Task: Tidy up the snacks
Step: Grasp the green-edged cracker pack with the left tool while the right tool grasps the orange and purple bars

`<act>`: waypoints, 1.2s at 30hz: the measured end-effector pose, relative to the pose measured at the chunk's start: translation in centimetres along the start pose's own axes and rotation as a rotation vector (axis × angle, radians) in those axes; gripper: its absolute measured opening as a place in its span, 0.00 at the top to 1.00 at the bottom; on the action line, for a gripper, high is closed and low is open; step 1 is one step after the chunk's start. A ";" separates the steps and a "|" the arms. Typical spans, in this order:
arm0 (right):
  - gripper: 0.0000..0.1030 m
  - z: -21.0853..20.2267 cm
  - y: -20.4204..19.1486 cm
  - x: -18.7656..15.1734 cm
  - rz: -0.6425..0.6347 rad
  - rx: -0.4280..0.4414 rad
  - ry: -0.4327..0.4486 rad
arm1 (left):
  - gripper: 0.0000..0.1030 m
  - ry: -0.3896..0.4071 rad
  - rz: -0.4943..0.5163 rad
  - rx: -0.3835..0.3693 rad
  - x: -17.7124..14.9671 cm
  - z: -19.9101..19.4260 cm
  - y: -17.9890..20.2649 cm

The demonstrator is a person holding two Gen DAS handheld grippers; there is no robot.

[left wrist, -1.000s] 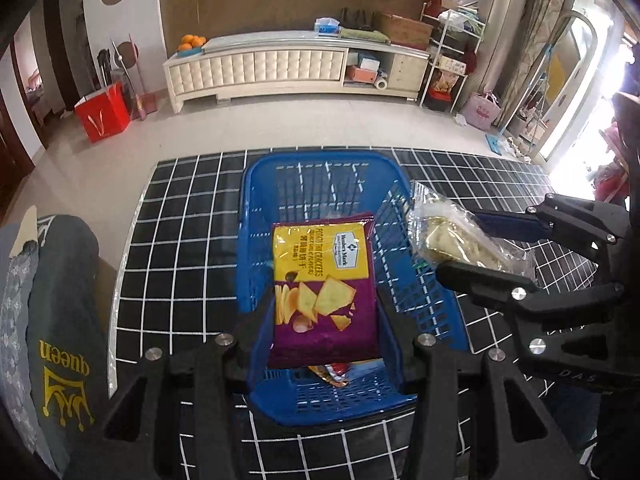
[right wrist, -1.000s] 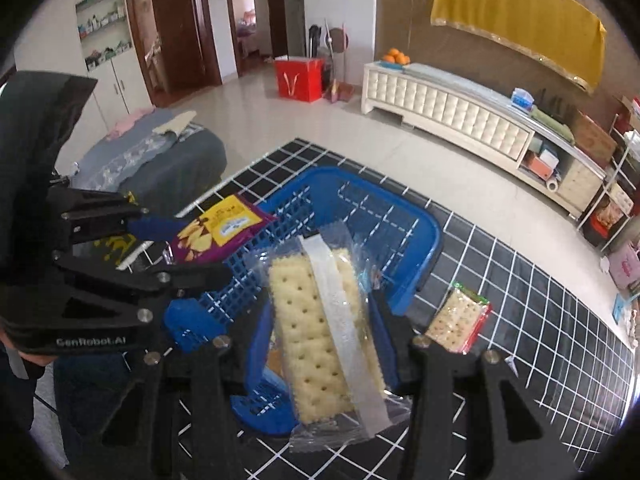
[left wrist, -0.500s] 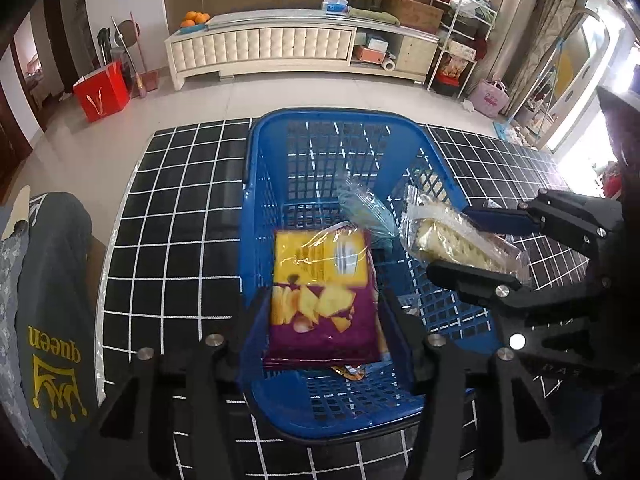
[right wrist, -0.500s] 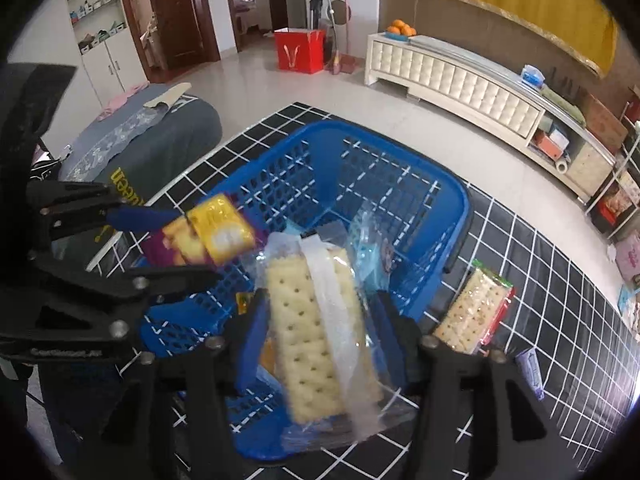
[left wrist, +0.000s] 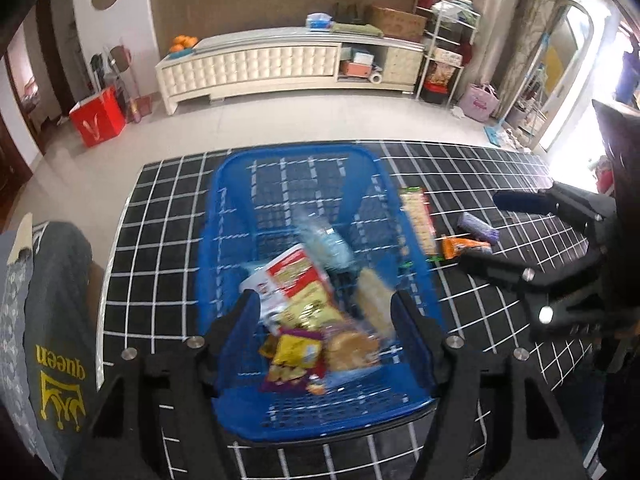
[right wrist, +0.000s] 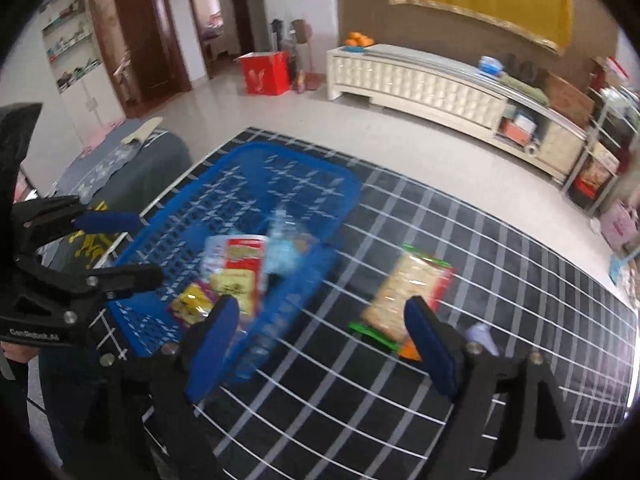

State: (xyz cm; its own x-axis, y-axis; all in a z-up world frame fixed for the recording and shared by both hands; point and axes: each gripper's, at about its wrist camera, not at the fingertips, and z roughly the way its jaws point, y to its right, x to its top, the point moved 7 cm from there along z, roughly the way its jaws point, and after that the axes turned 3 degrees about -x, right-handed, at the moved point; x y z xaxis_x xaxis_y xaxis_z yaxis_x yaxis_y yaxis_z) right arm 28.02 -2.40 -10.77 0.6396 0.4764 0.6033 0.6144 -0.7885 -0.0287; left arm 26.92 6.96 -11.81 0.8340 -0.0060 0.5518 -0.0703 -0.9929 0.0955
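Both my tongs are spread wide with nothing between the tips. Left tongs [left wrist: 324, 316] hang over the near end of the blue basket [left wrist: 224, 208], which sits on the black grid-pattern table [left wrist: 160, 208]. Inside the basket is a blurry pile: purple-yellow chip bag [left wrist: 294, 356], red-and-white pack [left wrist: 294, 276], clear cracker pack [left wrist: 374, 300], pale blue wrapper [left wrist: 324, 244]. Right tongs [right wrist: 320, 320] are off to the basket's right side, over the table, with the left tip over the basket's edge. Green-and-red cracker packet [right wrist: 408, 292] lies on the table just outside the basket, between the right tongs' tips in the right wrist view. Near it are a small orange packet [left wrist: 464, 246] and a purple one [left wrist: 480, 230], both on the table. Grey "queen" cloth [left wrist: 52, 320] is at the table's left edge. Motion blur is heavy, so labels are unreadable.
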 end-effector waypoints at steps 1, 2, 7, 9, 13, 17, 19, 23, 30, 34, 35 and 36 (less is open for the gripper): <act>0.15 -0.3 1.0 -0.3 0.011 -0.009 -0.001 | 0.36 0.004 0.007 -0.002 0.2 0.0 0.8; 0.15 -0.7 2.1 -0.7 0.024 -0.019 0.000 | 0.36 0.008 0.020 -0.013 0.5 0.2 2.1; 0.15 -2.1 7.2 -2.3 0.086 -0.071 0.000 | 0.36 0.000 0.063 -0.038 1.7 1.8 6.5; 0.15 -2.6 8.9 -3.0 0.107 -0.080 0.005 | 0.36 -0.005 0.071 -0.051 2.3 2.5 8.2; 0.15 -3.0 11.6 -4.0 0.123 -0.094 0.009 | 0.36 -0.009 0.071 -0.070 3.6 3.8 11.5; 0.15 -2.3 13.6 -5.4 0.112 -0.085 0.002 | 0.36 -0.033 0.043 -0.081 4.8 6.2 14.1; 0.15 -1.8 14.2 -6.0 0.100 -0.061 0.000 | 0.36 -0.038 0.038 -0.065 5.2 7.4 14.8; 0.15 -0.3 15.0 -6.8 0.043 -0.062 -0.014 | 0.36 -0.014 0.040 -0.027 6.0 9.6 15.5; 0.36 2.6 14.6 -8.2 -0.108 0.025 -0.015 | 0.76 -0.086 0.069 0.020 4.8 13.5 14.9; 0.42 5.2 12.5 -9.0 -0.221 0.097 -0.035 | 0.76 -0.118 0.013 0.026 4.0 15.6 13.7; 0.44 5.9 11.8 -9.2 -0.255 0.113 -0.041 | 0.76 -0.121 -0.015 0.017 4.1 16.2 13.4; 0.44 6.6 11.3 -9.3 -0.283 0.115 -0.051 | 0.76 -0.123 -0.027 0.016 4.2 16.5 13.4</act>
State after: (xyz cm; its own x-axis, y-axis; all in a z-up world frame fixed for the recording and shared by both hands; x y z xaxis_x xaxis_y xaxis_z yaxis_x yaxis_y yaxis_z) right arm 32.10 -13.20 -21.96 0.4561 0.6921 0.5594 0.8180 -0.5737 0.0429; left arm 38.53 -8.31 -21.88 0.8962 0.0078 0.4436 -0.0388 -0.9946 0.0958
